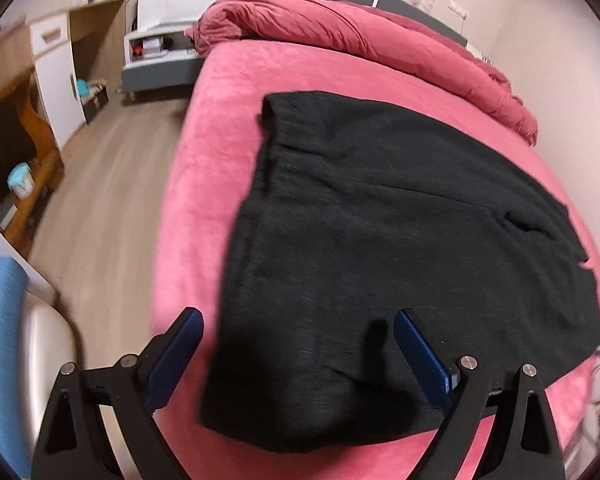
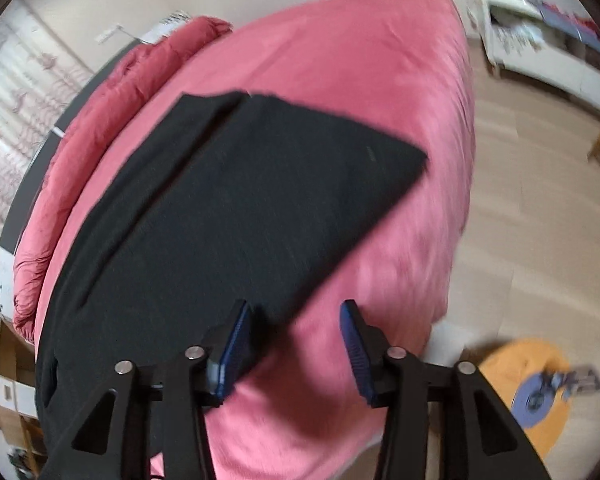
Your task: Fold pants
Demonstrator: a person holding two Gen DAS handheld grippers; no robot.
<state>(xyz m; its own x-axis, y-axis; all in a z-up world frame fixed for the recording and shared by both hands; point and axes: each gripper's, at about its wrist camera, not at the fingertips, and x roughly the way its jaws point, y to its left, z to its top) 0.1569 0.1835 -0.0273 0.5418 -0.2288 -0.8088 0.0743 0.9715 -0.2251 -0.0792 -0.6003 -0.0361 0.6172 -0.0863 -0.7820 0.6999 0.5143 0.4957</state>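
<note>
Black pants (image 1: pixel 380 248) lie flat on a pink bed (image 1: pixel 220 128), waistband at the far left, legs running right. My left gripper (image 1: pixel 298 320) is open and empty, hovering above the near edge of the pants. In the right wrist view the pants (image 2: pixel 240 208) lie across the bed (image 2: pixel 360 60) with one leg laid over the other, hem ends far from me. My right gripper (image 2: pixel 296 310) is open and empty, above the near edge of the leg, its left finger over black cloth and its right finger over pink sheet.
A crumpled red duvet (image 1: pixel 360 36) lies along the headboard side. A wooden floor (image 1: pixel 100 208) borders the bed, with a white cabinet (image 1: pixel 56 80) and nightstand (image 1: pixel 156 52). A yellow rug (image 2: pixel 532 384) and white shelf (image 2: pixel 540 40) are on the right side.
</note>
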